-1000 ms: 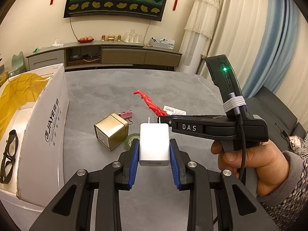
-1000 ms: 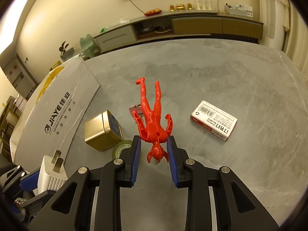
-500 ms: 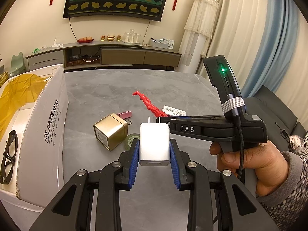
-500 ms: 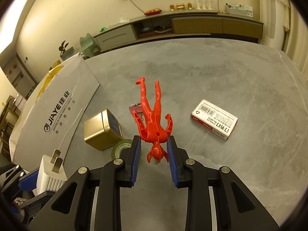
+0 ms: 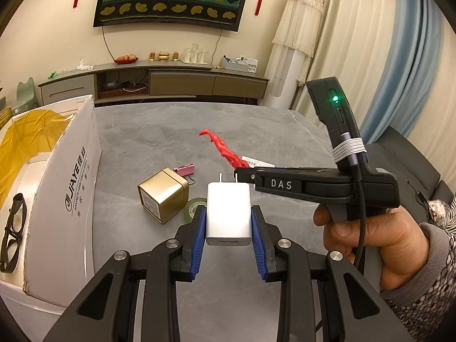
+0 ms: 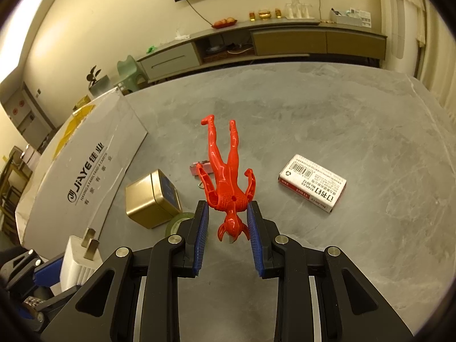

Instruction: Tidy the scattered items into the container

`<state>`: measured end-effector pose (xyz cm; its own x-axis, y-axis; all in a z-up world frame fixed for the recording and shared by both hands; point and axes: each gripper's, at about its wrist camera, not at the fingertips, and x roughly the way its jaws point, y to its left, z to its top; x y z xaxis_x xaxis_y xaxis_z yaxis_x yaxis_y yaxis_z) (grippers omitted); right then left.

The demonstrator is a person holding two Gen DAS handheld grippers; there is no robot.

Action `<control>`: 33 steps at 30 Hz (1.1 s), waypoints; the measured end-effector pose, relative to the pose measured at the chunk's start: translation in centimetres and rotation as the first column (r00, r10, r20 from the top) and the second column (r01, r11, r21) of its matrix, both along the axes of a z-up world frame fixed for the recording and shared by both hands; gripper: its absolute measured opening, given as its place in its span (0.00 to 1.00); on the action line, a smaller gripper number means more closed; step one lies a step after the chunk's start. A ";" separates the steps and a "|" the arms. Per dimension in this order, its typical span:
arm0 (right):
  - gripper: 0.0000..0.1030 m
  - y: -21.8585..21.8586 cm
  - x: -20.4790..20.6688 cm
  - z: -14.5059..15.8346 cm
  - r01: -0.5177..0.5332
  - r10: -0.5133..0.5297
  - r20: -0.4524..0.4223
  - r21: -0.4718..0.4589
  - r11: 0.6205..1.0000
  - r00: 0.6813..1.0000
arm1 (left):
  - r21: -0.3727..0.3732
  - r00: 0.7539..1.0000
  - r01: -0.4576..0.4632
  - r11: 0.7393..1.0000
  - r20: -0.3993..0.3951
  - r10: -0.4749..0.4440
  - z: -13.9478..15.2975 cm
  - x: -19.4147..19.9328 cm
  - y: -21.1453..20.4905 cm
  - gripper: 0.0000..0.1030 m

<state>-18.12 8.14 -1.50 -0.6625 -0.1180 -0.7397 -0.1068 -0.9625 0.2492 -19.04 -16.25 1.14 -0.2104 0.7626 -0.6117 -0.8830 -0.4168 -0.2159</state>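
Up close in the left wrist view, the left claw pinches a white charger, prongs pointing away, above the grey surface. A white carton at left is cut off by the frame; black glasses lie inside it. The right hand and its tool hide most of a red figure.

From the right wrist view, the right claw grips the red figure at the shoulders, legs pointing away. A gold tin half-hides a tape roll; a staple box lies apart to the right.
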 end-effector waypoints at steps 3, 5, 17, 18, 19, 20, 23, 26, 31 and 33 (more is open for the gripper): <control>0.28 -0.1 0.0 -0.1 -0.001 0.001 0.002 0.001 1.000 1.000 | 0.002 1.000 0.002 1.000 0.001 -0.002 0.0 0.0 0.0 0.30; 0.28 -0.1 0.0 -0.1 -0.002 0.002 0.005 0.002 1.000 1.000 | 0.002 1.000 0.001 1.000 -0.001 -0.001 0.0 0.0 0.0 0.30; 0.28 -0.2 -0.1 -0.3 0.003 -0.003 0.007 0.006 1.000 1.000 | 0.001 1.000 0.001 1.000 -0.008 -0.001 0.0 0.1 0.1 0.30; 0.28 -0.2 -0.1 -0.3 0.004 -0.004 0.007 0.006 1.000 1.000 | 0.001 1.000 0.002 1.000 -0.007 -0.002 0.0 0.1 0.1 0.30; 0.28 -0.2 -0.1 -0.3 0.004 -0.004 0.007 0.005 1.000 1.000 | 0.001 1.000 0.002 1.000 -0.007 -0.002 0.0 0.1 0.1 0.31; 0.28 -0.2 -0.1 -0.3 0.005 -0.005 0.007 0.004 1.000 1.000 | 0.000 1.000 0.002 1.000 -0.008 -0.002 0.0 0.1 0.1 0.30; 0.28 -0.1 -0.1 -0.3 0.008 -0.008 0.006 0.004 1.000 1.000 | -0.001 1.000 0.002 1.000 -0.007 -0.002 0.0 0.1 0.1 0.30; 0.28 0.0 0.0 -0.3 0.012 -0.012 0.005 0.002 1.000 1.000 | -0.002 1.000 0.004 1.000 -0.008 -0.004 0.0 0.1 0.1 0.30; 0.28 0.2 0.1 -0.3 0.017 -0.017 0.006 -0.004 1.000 1.000 | -0.006 1.000 0.006 1.000 -0.009 -0.006 0.0 0.0 0.2 0.30; 0.28 0.2 0.1 -0.3 0.019 -0.019 0.006 -0.004 1.000 1.000 | -0.006 1.000 0.007 1.000 -0.008 -0.007 -0.1 0.0 0.2 0.31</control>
<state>-18.02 8.38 -1.80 -0.6601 -0.1085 -0.7433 -0.1269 -0.9592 0.2527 -19.05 -16.03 1.07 -0.2101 0.7604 -0.6146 -0.8875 -0.4120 -0.2064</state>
